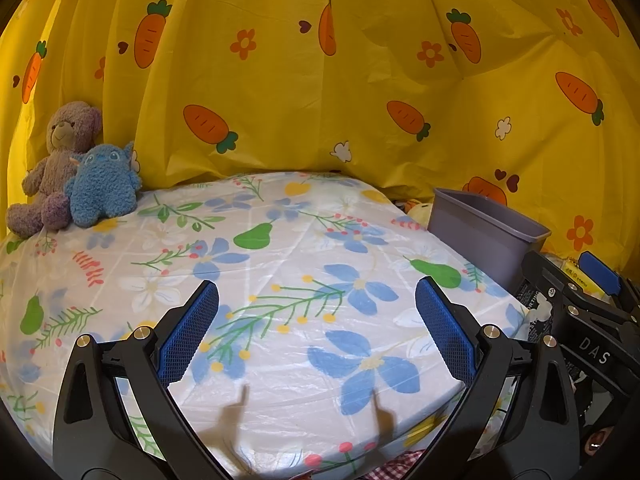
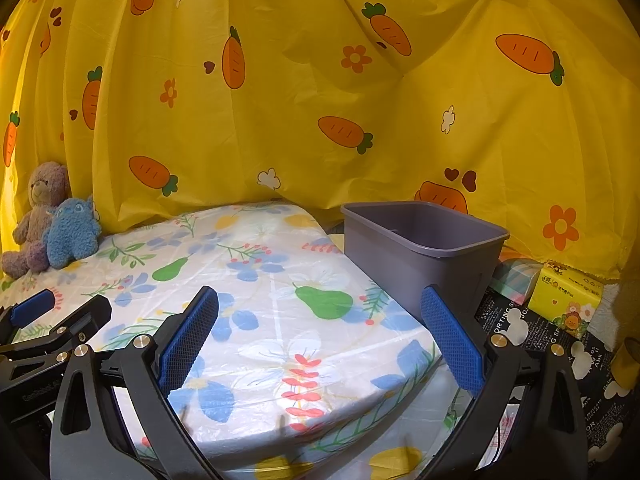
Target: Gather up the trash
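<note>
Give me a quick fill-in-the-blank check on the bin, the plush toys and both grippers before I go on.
1. The grey bin stands off the table's ____ side.
2. The blue plush sits beside a ____ teddy bear.
3. The left gripper and right gripper are both ____.
4. The backdrop cloth is printed with ____ and flowers.

Missing words: right; purple; open; carrots

the worktop [image 2: 280, 320] fills the middle, with a hanging sheet [image 2: 320, 100] behind it. at the worktop's far left corner a teddy bear [image 2: 38, 216] sits against the sheet, and a plush monster [image 2: 72, 232] leans just in front of it to its right. a bin [image 2: 420, 256] stands off the worktop's right edge. farther right, near the sheet, lies a tissue pack [image 2: 568, 300], on a printed cloth [image 2: 536, 336].
</note>
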`<state>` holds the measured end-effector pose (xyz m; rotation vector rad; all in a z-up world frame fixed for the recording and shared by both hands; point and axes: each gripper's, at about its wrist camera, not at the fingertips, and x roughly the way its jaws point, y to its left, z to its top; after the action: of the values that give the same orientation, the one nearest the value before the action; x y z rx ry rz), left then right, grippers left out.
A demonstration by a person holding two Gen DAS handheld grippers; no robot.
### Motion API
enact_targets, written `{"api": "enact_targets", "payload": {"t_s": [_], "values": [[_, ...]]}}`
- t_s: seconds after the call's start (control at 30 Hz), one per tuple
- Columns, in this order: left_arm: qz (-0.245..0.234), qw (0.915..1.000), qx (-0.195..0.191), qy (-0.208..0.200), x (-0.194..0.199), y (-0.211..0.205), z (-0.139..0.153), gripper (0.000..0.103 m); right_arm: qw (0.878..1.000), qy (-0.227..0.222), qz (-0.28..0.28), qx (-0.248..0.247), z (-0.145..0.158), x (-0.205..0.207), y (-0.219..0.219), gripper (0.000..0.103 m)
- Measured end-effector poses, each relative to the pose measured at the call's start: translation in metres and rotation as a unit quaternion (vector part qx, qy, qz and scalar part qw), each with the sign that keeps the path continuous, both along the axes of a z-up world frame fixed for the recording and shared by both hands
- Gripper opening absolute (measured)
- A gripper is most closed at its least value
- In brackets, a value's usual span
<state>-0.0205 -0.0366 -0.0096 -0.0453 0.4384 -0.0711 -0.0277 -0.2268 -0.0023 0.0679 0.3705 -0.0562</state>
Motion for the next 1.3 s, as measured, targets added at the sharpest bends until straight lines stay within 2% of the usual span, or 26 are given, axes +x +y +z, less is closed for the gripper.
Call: {"api": "enact_targets", "payload": {"t_s": [1.3], "values": [[-0.001, 1.0000, 0.002, -0.004, -0.0026, -0.0069, 0.0031, 0.097, 1.000, -0.005, -0.010, 0.005, 0.0020, -0.0061, -0.0079, 0.097]]}}
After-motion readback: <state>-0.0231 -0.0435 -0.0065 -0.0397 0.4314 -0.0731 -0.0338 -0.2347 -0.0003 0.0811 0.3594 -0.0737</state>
